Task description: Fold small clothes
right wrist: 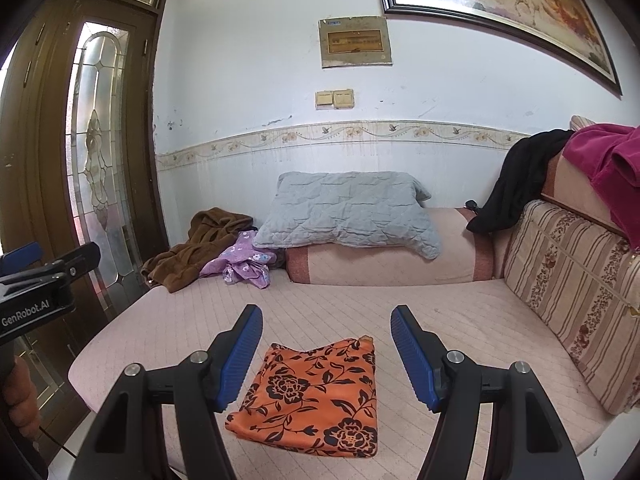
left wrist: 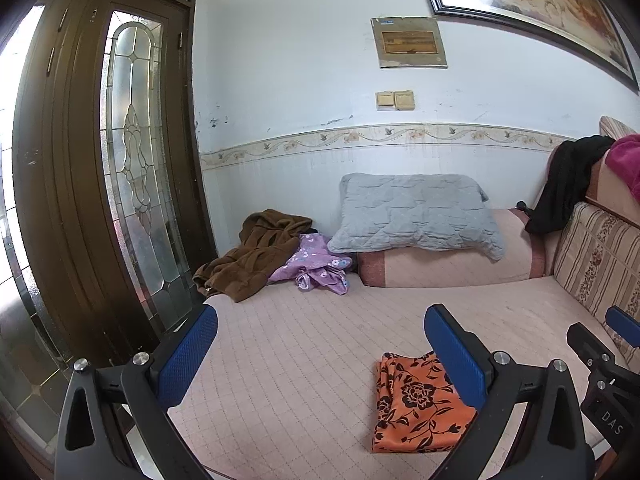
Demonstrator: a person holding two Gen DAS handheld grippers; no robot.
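Folded cloth [right wrist: 316,396] on sofa seat [right wrist: 460,320]; pillow [right wrist: 344,212] behind, garment pile [right wrist: 216,252] behind-left.

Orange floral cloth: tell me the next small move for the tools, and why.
Probably send the left tool toward the purple garment crumpled by the brown garment at the far end of the sofa. The orange floral cloth already lies flat as a neat folded rectangle, and both the left and right tool hang open above it, holding nothing.
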